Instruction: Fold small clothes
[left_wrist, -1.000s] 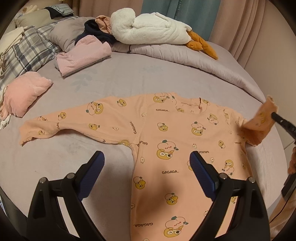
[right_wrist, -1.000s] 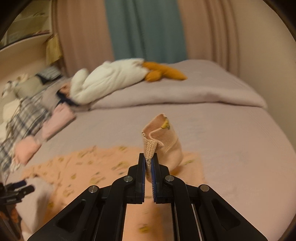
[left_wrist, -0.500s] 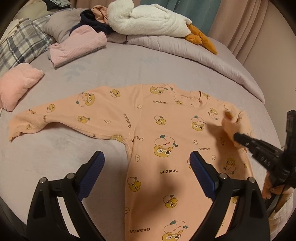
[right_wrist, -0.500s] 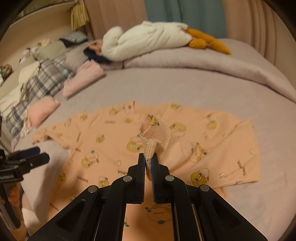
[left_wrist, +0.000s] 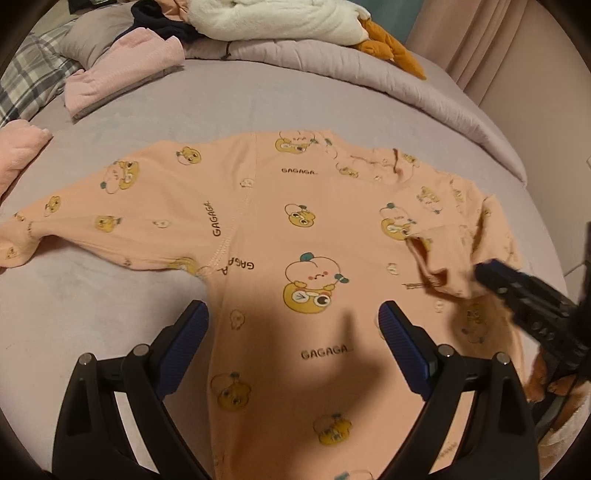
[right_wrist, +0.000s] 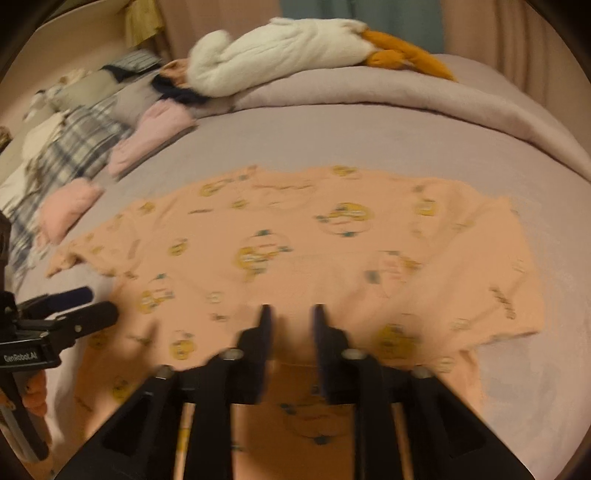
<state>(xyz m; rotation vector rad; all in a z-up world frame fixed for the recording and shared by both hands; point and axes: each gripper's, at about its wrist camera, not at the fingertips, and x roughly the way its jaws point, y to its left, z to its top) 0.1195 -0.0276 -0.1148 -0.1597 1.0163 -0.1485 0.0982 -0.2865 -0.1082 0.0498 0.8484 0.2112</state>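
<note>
A peach baby romper with yellow cartoon prints lies spread flat on the bed; it also shows in the right wrist view. Its right sleeve is folded inward across the body. My left gripper is open and empty, hovering over the romper's lower body. My right gripper is open with a narrow gap, just above the romper with nothing between its fingers; it shows in the left wrist view beside the folded sleeve cuff. The left sleeve lies stretched out to the left.
The bed has a lilac cover. A pink folded garment, a pink fluffy bundle, plaid bedding and a white plush goose lie along the back, on a rolled lilac duvet. Curtains hang behind.
My right gripper carried the right sleeve inward over the body, lowered it and opened, letting the cuff go. My left gripper moved closer over the romper, still open.
</note>
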